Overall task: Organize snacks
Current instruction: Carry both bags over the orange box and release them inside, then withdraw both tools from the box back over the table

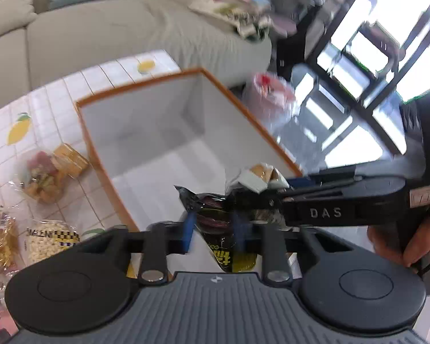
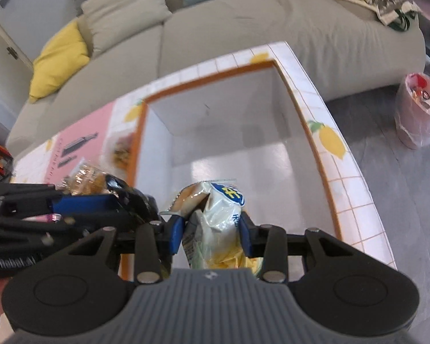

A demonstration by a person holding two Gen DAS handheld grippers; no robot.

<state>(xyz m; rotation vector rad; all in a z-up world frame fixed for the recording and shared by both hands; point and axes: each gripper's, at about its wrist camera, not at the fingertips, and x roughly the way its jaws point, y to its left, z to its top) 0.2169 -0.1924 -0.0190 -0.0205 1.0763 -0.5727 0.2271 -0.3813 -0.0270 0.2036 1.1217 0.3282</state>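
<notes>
Left gripper (image 1: 213,230) is clamped on a dark snack packet (image 1: 215,223), held at the near rim of the white box (image 1: 146,132). Right gripper (image 2: 212,233) is clamped on a pale bread bag (image 2: 219,218), at 3 o'clock of the left, over the same rim. Box interior is open ahead at 12 o'clock; its orange-trimmed edges run along both sides. More snack bags (image 1: 43,177) lie on the tiled table (image 1: 57,97) at 9 o'clock. A sofa (image 2: 243,34) stands beyond.

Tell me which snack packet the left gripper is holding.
The dark packet, black with yellow print, is clamped in the left gripper; the right gripper holds the white one.
</notes>
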